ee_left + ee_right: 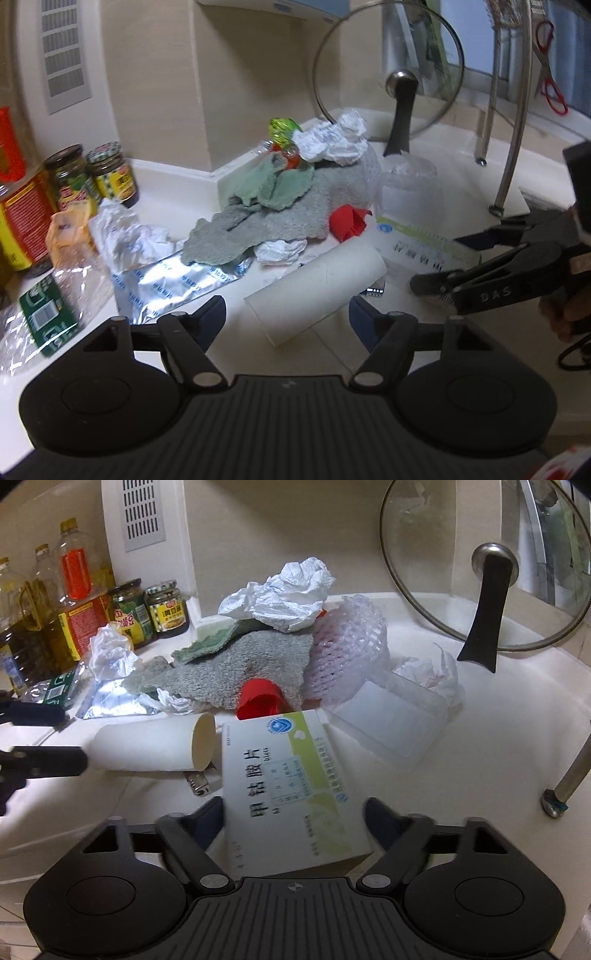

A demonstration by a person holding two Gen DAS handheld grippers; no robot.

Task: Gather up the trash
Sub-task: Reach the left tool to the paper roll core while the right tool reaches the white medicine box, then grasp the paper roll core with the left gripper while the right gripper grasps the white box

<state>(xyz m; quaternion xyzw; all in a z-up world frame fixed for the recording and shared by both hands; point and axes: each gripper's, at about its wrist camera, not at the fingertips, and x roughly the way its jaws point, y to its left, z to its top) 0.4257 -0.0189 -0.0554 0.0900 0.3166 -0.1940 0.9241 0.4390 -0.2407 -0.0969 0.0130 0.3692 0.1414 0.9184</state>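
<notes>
The left gripper (287, 314) has its fingers apart — the white cardboard tube (314, 291) lies between them, untouched. The right gripper (295, 812) is also spread, with the flat white-and-green medicine box (284, 782) between its fingers — contact unclear.

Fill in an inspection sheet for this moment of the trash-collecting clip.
Surface: white counter, crowded.
Job's things: cardboard tube lying down; medicine box; crumpled paper; foil wrapper.
Clutter: grey towel, jars, oil bottles, glass lid.
Grippers: left gripper open before the tube; right gripper open, jaws either side of the box.
Cables: nothing seen.
Surroundings: tiled wall, red scissors hanging.
</notes>
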